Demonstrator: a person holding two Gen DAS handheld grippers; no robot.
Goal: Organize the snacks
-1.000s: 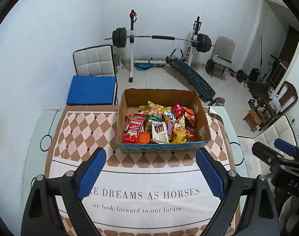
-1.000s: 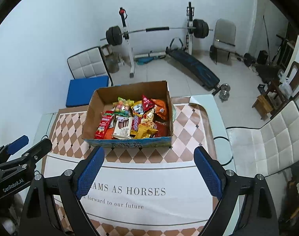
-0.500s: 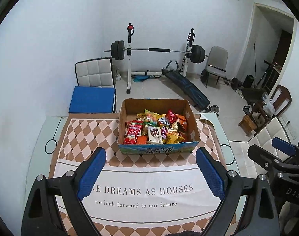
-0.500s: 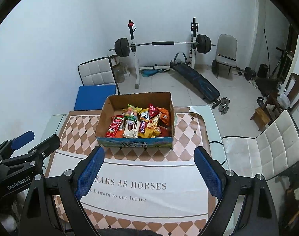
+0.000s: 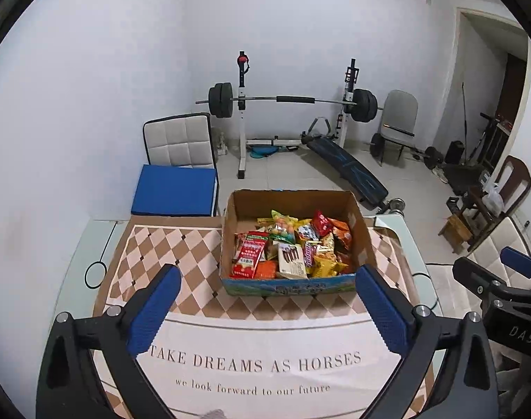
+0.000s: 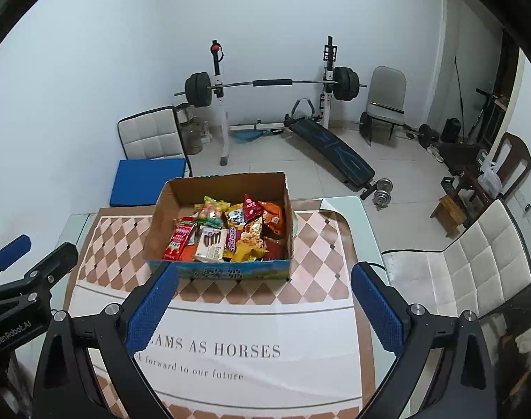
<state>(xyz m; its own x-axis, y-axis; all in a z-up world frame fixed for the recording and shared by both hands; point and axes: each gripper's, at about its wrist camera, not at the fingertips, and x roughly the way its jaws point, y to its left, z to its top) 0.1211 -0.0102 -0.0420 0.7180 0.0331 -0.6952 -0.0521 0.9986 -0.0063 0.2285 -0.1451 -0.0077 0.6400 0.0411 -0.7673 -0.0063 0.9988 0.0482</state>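
Two mat (image 5: 251, 363) lines: "TAKE DREAMS AS HORSES"

Matt cardboard box (image 5: 361, 241) holds glossy foil snack packets (image 5: 291, 249).

Even, cool indoor light; sharp focus

Strong fisheye bending and black vignetting are seen at the edges; soft shadows are cast, and the white wall (image 5: 300, 17) is evenly lit.
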